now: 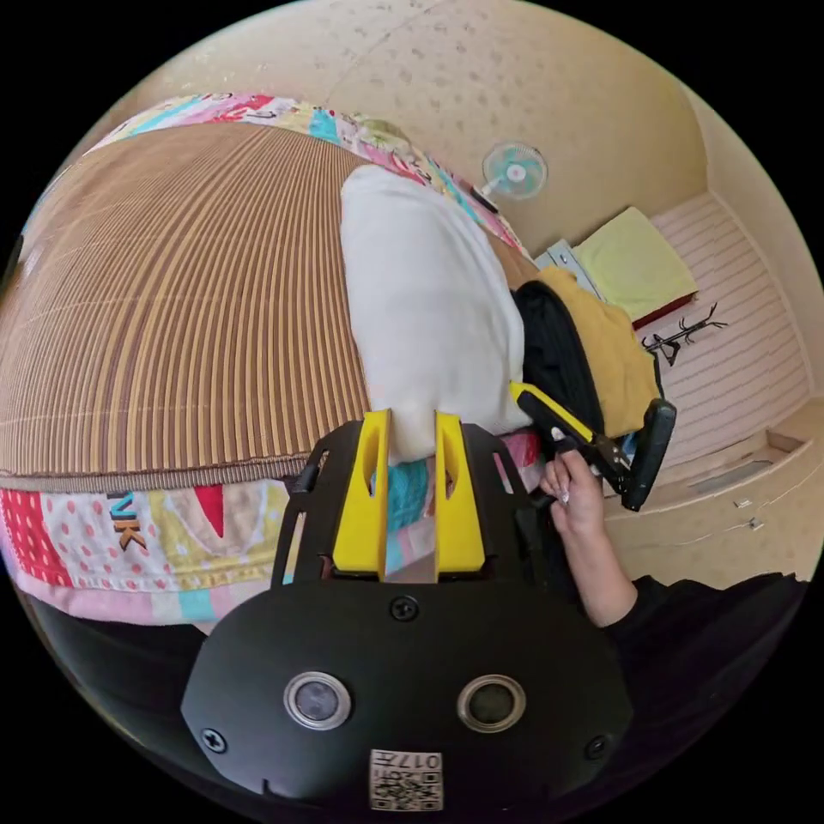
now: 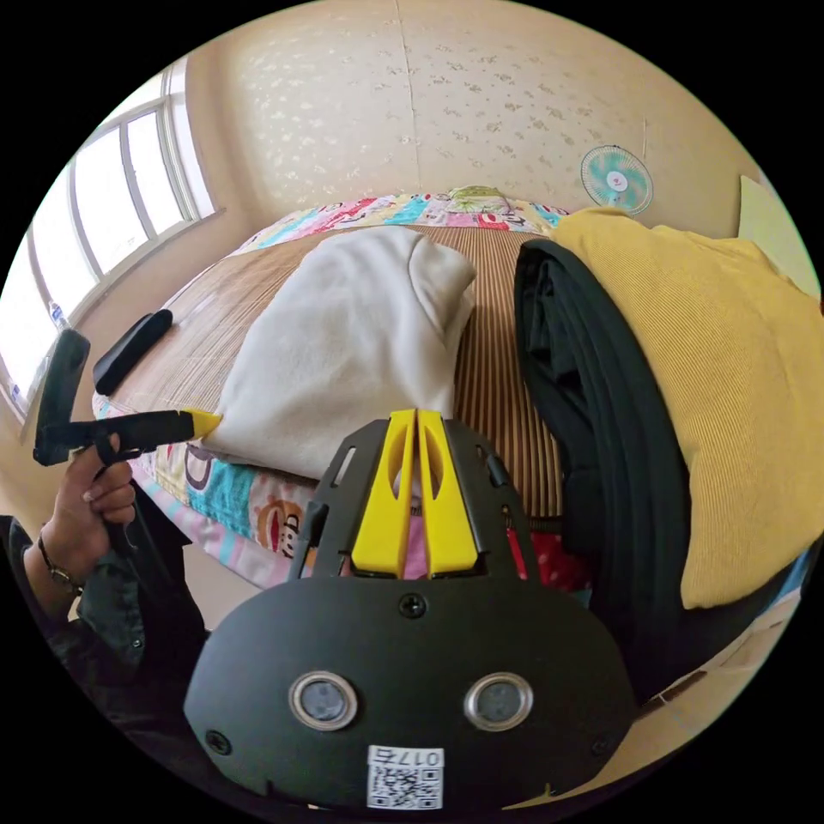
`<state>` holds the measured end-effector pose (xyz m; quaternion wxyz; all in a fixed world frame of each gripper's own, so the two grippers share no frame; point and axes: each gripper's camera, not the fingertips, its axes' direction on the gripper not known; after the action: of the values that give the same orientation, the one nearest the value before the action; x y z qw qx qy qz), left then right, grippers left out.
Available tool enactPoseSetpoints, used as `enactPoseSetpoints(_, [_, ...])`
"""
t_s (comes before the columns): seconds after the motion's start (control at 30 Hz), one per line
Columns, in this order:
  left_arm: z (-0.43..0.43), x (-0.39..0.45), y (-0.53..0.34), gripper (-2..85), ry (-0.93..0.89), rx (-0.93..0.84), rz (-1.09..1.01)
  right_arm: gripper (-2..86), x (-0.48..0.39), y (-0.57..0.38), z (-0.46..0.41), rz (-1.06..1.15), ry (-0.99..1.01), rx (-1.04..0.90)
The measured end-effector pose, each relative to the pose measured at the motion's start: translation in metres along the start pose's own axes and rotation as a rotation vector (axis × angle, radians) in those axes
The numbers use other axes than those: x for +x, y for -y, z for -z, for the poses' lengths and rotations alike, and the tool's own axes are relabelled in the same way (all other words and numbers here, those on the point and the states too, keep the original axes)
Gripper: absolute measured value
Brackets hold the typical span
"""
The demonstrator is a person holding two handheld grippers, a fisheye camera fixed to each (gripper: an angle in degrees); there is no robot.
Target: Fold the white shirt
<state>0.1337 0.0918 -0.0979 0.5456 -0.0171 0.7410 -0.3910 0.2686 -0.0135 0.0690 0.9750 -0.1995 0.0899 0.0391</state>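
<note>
The white shirt (image 1: pixel 425 309) lies folded into a thick oblong on the striped mat (image 1: pixel 189 300), its near end at the bed's edge. In the left gripper view my left gripper (image 1: pixel 412 418) has its jaws set a little apart with the shirt's near corner pinched between them. It appears again in the right gripper view, where the left gripper (image 2: pixel 206 422) touches the white shirt (image 2: pixel 343 352) at its near left corner. My right gripper (image 2: pixel 416 415) has its jaws pressed almost together on the shirt's near edge. From the left, the right gripper (image 1: pixel 521 393) meets the shirt's other near corner.
A pile of black clothes (image 2: pixel 575 378) topped by a yellow garment (image 2: pixel 721 360) lies close beside the shirt. A black object (image 2: pixel 133 348) rests on the mat's far side. A patterned sheet (image 1: pixel 172 532) hangs over the bed's edge. A hand (image 1: pixel 577 498) holds the right gripper.
</note>
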Motion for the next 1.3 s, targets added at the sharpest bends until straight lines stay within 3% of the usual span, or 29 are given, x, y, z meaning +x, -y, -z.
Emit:
enactPoseSetpoints(0.23, [0.025, -0.032, 0.016, 10.1, -0.100, 0.011, 0.031, 0.4, -0.002, 0.032, 0.009, 0.038, -0.052, -0.077])
enactPoseSetpoints(0.33, [0.028, -0.053, 0.023, 16.0, -0.199, 0.044, 0.062, 0.5, 0.003, 0.045, 0.020, 0.020, -0.051, -0.092])
enactPoseSetpoints(0.43, [0.028, -0.066, 0.027, 17.7, -0.234, 0.043, 0.082, 0.6, 0.024, 0.058, 0.036, -0.050, 0.029, -0.091])
enactPoseSetpoints(0.67, [0.032, -0.085, 0.054, 11.7, -0.261, -0.035, 0.139, 3.5, 0.081, 0.071, 0.124, -0.229, 0.255, -0.045])
enactPoseSetpoints(0.77, [0.040, -0.088, 0.065, 10.4, -0.259, -0.060, 0.127, 7.7, 0.105, 0.066, 0.154, -0.299, 0.400, -0.056])
enactPoseSetpoints(1.07, [0.057, -0.081, 0.053, 7.8, -0.549, -0.182, 0.157, 23.3, 0.150, 0.023, 0.155, -0.514, 0.879, -0.324])
enactPoseSetpoints(1.2, [0.079, -0.073, 0.031, 7.6, -0.721, -0.195, 0.226, 24.5, 0.180, 0.000, 0.154, -0.693, 1.252, -0.176])
enactPoseSetpoints(1.3, [0.099, -0.057, 0.021, 7.5, -0.761, -0.214, 0.221, 23.7, 0.193, -0.015, 0.163, -0.813, 1.339, -0.092])
